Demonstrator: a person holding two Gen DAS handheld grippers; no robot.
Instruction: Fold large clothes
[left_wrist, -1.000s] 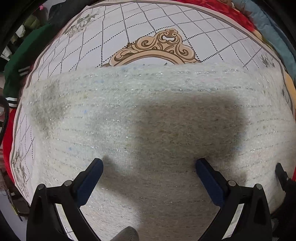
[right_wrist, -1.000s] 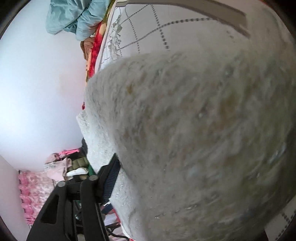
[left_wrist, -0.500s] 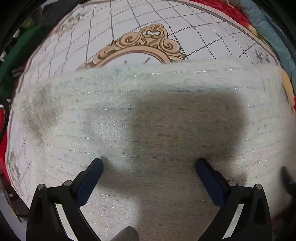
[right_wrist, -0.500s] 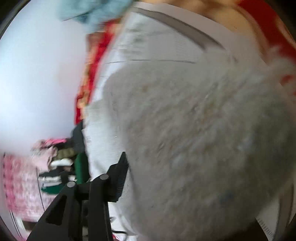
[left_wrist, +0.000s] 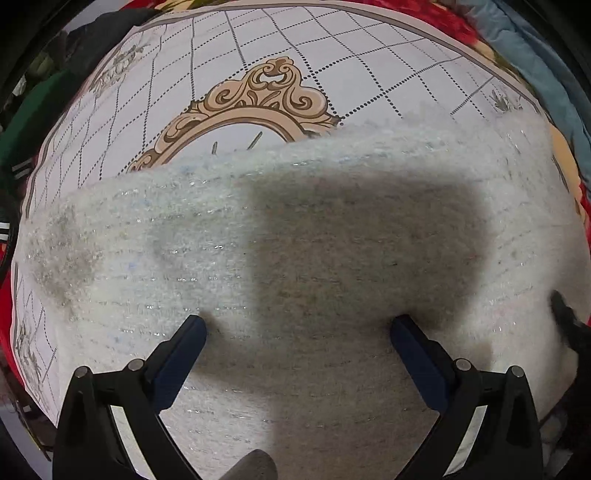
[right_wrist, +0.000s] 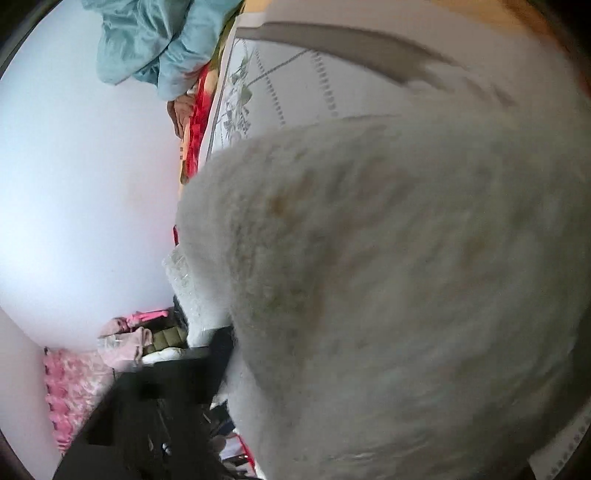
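A large white fuzzy knit garment lies spread over the patterned bed cover. My left gripper points straight down over it, open, its blue pads apart and nothing between them. In the right wrist view the same garment bulges close to the lens and fills most of the frame. My right gripper has its jaws closing on a fold of it. Only its left finger shows, pressed against the fabric; the other finger is hidden behind the knit. A dark blurred shape sits at the garment's right edge.
The bed cover has a dotted grid and a tan ornate frame. Green clothing lies off its left side, a red blanket and blue cloth at the far right. A light-blue garment and pink clothes lie by a white wall.
In the left wrist view the garment's far edge now sits lower and more of the ornate frame shows. In the right wrist view the finger has moved inward against the knit.
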